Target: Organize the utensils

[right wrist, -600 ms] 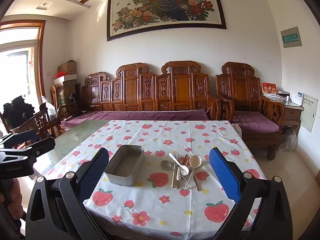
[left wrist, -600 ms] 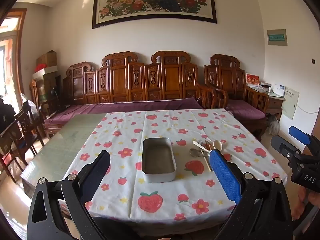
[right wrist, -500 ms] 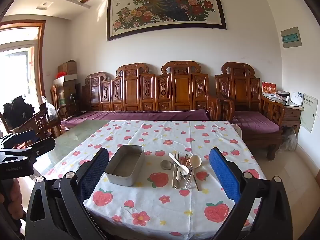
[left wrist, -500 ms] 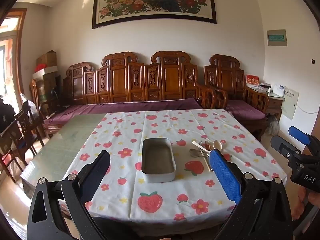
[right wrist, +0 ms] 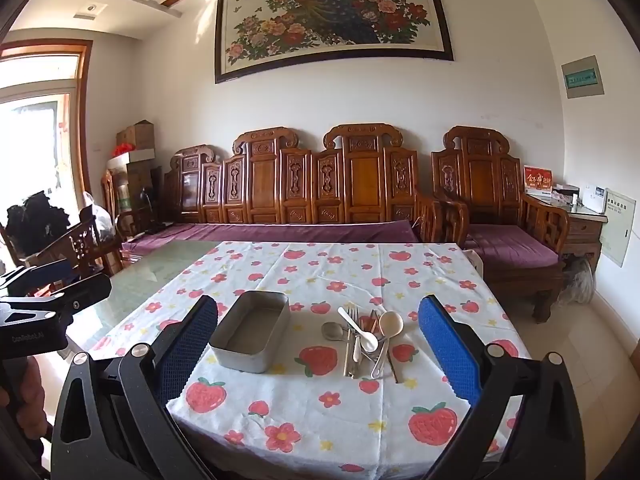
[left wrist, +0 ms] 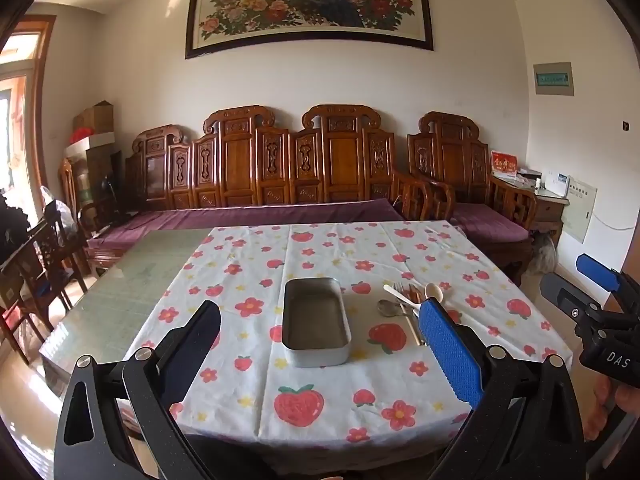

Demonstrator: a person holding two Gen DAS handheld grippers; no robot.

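An empty grey metal box [left wrist: 315,321] [right wrist: 252,337] sits on the strawberry-print tablecloth [left wrist: 304,256] [right wrist: 332,268]. To its right lies a pile of utensils [right wrist: 366,338] [left wrist: 404,302]: metal spoons, a fork, white plastic spoons and chopsticks. My left gripper [left wrist: 320,336] is held open, short of the table's near edge, facing the box. My right gripper [right wrist: 318,330] is also open and empty, back from the near edge with the pile straight ahead. In the left wrist view the right gripper [left wrist: 576,284] appears at the right edge; in the right wrist view the left one [right wrist: 60,284] is at the left.
The cloth covers only the right part of a glass-topped table [left wrist: 120,288]. A carved wooden bench with purple cushions [left wrist: 280,208] stands behind it, an armchair [right wrist: 500,240] at the right, dark chairs [left wrist: 36,256] at the left. A hand [left wrist: 624,396] holds the right gripper's handle.
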